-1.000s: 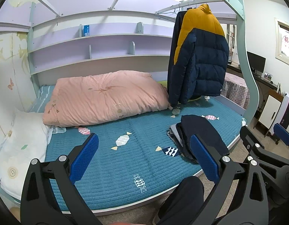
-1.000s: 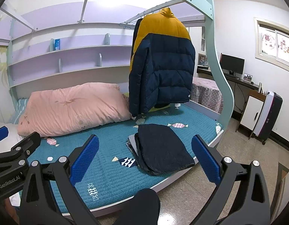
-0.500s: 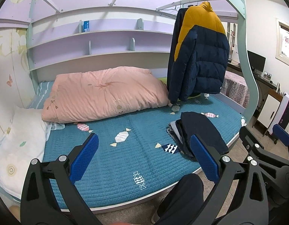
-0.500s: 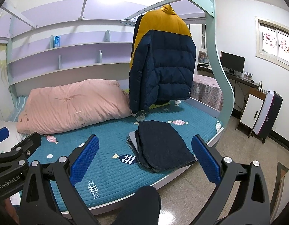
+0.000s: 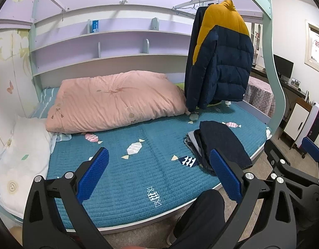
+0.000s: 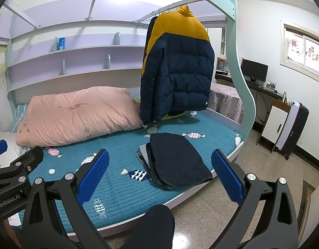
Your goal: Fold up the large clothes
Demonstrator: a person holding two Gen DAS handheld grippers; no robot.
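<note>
Teal quilted bedding [image 5: 122, 172] printed with candy shapes covers a bunk-style bed under lilac shelves, and most of its near half lies bare, which reads as working room kept free for folding. At the back a pink duvet [image 5: 115, 101] is bunched against the wall, out of the way. Near the bed's right edge sits a stack of folded dark clothes [image 6: 176, 161], a grey layer showing beneath the navy top piece, likely finished work set aside close to where the person stands. A puffer jacket [image 6: 178, 70], yellow at the shoulders and navy below, hangs from a rail [image 6: 169, 5] above the far right of the bed, its hem just above the bedding; it looks like the next large garment to take down. Both tools are held back from the bed, over the floor beside the person's dark-trousered knee [image 6: 153, 226]. Left gripper [image 5: 159, 176] has its blue pads spread wide with nothing between them, and right gripper [image 6: 159, 176] is equally wide and empty, seemingly ready to reach for the jacket
</note>
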